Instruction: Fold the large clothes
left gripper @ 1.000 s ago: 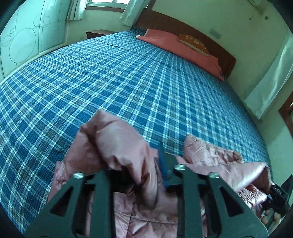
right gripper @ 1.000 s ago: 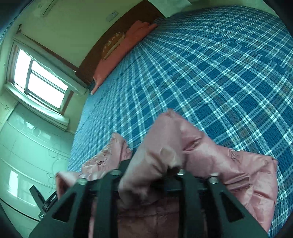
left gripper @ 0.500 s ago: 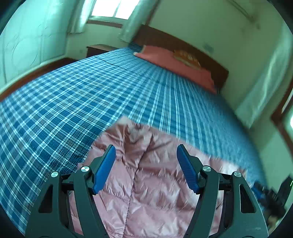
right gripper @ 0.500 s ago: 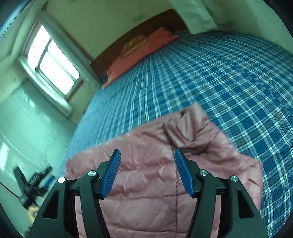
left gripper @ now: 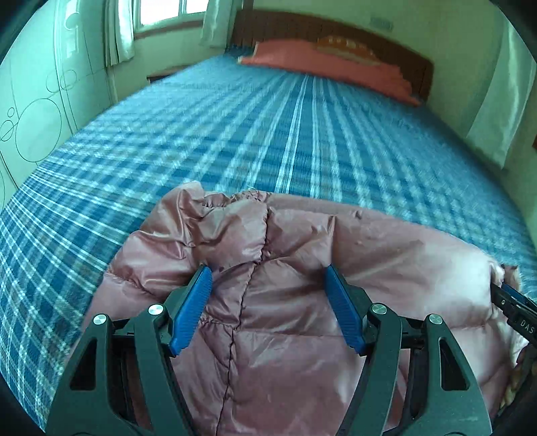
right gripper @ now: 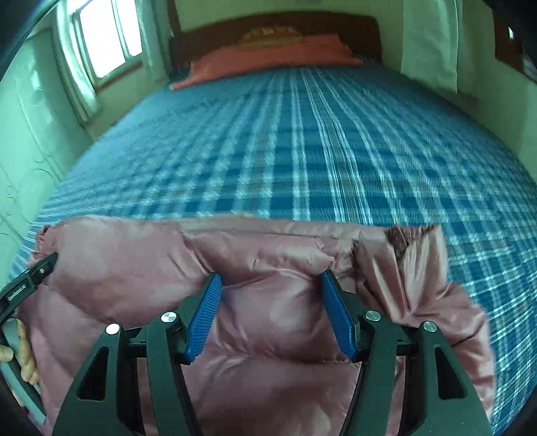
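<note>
A pink quilted puffer jacket [left gripper: 302, 268] lies folded on the near end of the bed; it also shows in the right wrist view [right gripper: 268, 261]. My left gripper [left gripper: 268, 278] is open and empty, hovering just above the jacket's left part. My right gripper [right gripper: 271, 283] is open and empty above the jacket's right part. A crumpled sleeve or collar end [right gripper: 416, 268] lies at the jacket's right edge, another bunched end [left gripper: 194, 214] at its left. The right gripper's tip [left gripper: 517, 312] shows at the right edge of the left wrist view; the left gripper's body [right gripper: 27, 285] shows at the left of the right wrist view.
The jacket rests on a blue plaid bedspread [left gripper: 268, 127] that stretches far ahead. Red pillows [left gripper: 329, 67] and a wooden headboard [right gripper: 275, 23] stand at the far end. A window [right gripper: 104, 37] and a pale wardrobe [left gripper: 37, 100] are on the left.
Both grippers let go of the jacket folds, opened, and pulled back and up. The jacket now lies flat on the bed. Both views have swung toward the headboard.
</note>
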Demonstrator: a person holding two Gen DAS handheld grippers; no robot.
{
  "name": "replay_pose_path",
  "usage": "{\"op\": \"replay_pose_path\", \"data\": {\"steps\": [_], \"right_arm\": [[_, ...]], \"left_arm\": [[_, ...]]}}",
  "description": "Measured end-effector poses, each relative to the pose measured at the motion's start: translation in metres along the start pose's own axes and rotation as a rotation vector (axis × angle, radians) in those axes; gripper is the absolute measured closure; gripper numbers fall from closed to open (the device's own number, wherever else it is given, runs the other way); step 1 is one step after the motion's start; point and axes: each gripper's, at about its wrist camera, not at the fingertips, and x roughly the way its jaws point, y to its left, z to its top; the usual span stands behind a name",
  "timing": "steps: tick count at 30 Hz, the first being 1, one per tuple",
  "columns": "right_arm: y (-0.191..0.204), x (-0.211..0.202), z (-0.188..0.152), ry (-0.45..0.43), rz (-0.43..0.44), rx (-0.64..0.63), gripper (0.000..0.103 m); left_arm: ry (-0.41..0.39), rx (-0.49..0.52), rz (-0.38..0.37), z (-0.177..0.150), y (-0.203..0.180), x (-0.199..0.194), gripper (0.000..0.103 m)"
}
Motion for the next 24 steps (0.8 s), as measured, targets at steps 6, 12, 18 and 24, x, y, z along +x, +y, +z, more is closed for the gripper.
{"op": "replay_pose_path", "data": {"steps": [6, 12, 18, 24], "right_arm": [[-0.010, -0.006, 0.005, 0.013, 0.018, 0.049, 0.040], [-0.047, -0.019, 0.006, 0.003, -0.068, 0.079, 0.040], [-0.057, 0.000, -0.001, 0.034, -0.067, 0.082, 0.036], [-0.048, -0.015, -0.006, 0.002, -0.045, 0.113, 0.036]], "left_arm": [[0.051, 0.027, 0.030, 0.004, -0.005, 0.009, 0.030], [0.055, -0.062, -0.044, 0.004, 0.017, -0.017, 0.030], [0.076, -0.019, 0.023, 0.001, 0.016, 0.017, 0.024], [0.093, -0.032, 0.016, 0.004, 0.021, 0.014, 0.022]]}}
